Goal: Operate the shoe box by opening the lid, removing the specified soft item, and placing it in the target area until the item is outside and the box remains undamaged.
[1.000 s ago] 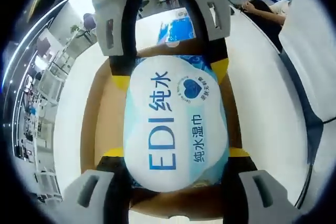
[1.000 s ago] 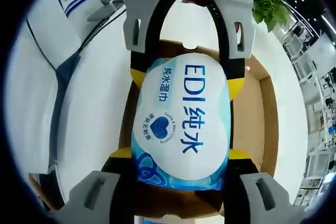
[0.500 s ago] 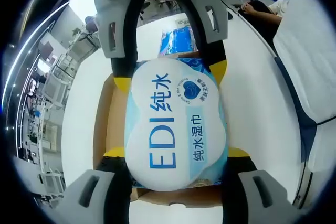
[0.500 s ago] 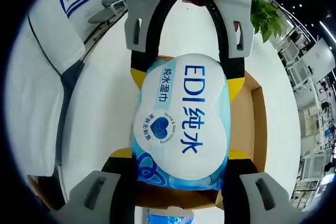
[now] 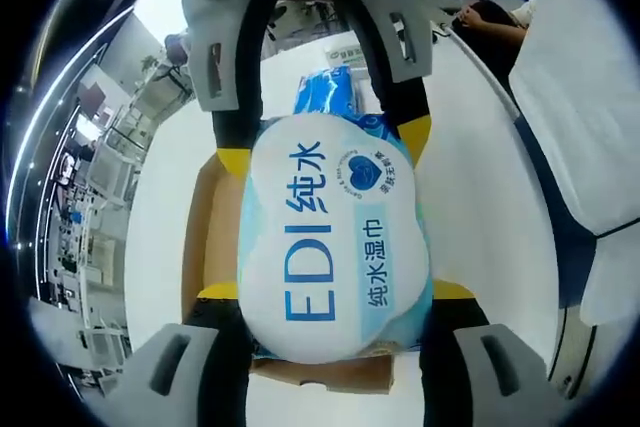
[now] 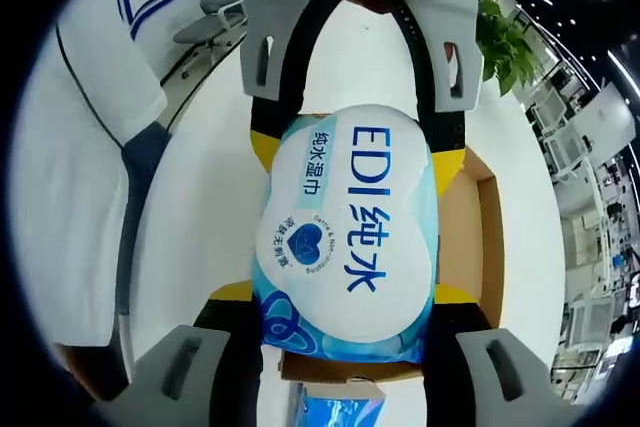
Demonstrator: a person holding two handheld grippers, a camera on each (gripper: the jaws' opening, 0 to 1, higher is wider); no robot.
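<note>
- Gripping the wet-wipe pack [image 5: 335, 247] from opposite ends, both grippers are closed on it; the pack is held between them above the open shoe box [image 5: 205, 237].
- In the left gripper view, the left gripper [image 5: 335, 292] is seen with its yellow-tipped jaws pressed against the near end of the pack, and the right gripper [image 5: 318, 152] clamps the far end.
- In the right gripper view, the right gripper [image 6: 345, 292] is seen closed on the near end of the wet-wipe pack [image 6: 345, 237], while the left gripper [image 6: 357, 152] holds the far end.
- The shoe box [image 6: 480, 237] is seen below the pack, on a white table [image 6: 210, 197], its brown cardboard walls visible at the right side.
- A second blue pack [image 5: 325, 92] is seen beyond the box on the table [image 5: 160, 207] in the left gripper view.
- A potted plant [image 6: 508, 42] is seen far right in the right gripper view.
</note>
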